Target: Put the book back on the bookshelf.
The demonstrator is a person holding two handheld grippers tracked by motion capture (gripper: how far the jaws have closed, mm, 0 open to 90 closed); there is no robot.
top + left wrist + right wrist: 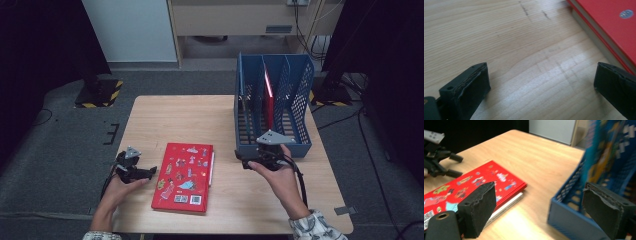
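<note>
A red picture book point(183, 177) lies flat on the wooden table point(175, 120), near its front edge. My left gripper point(151, 171) rests just left of the book with its jaws pointing at the book's edge. In the left gripper view it point(542, 75) stands open over bare wood, and the book's corner point(609, 22) shows at the upper right. My right gripper point(242, 160) is held at the front left corner of a blue mesh file rack point(295, 100). It point(539, 195) is open and holds nothing, with the book point(474, 187) to its left and the rack point(571, 217) to its right.
A thin red book point(268, 95) stands upright in a middle slot of the rack. Bare wood lies between the flat book and the rack. Dark stands and cables sit on the floor around the table. The left gripper point(450, 165) shows far off in the right gripper view.
</note>
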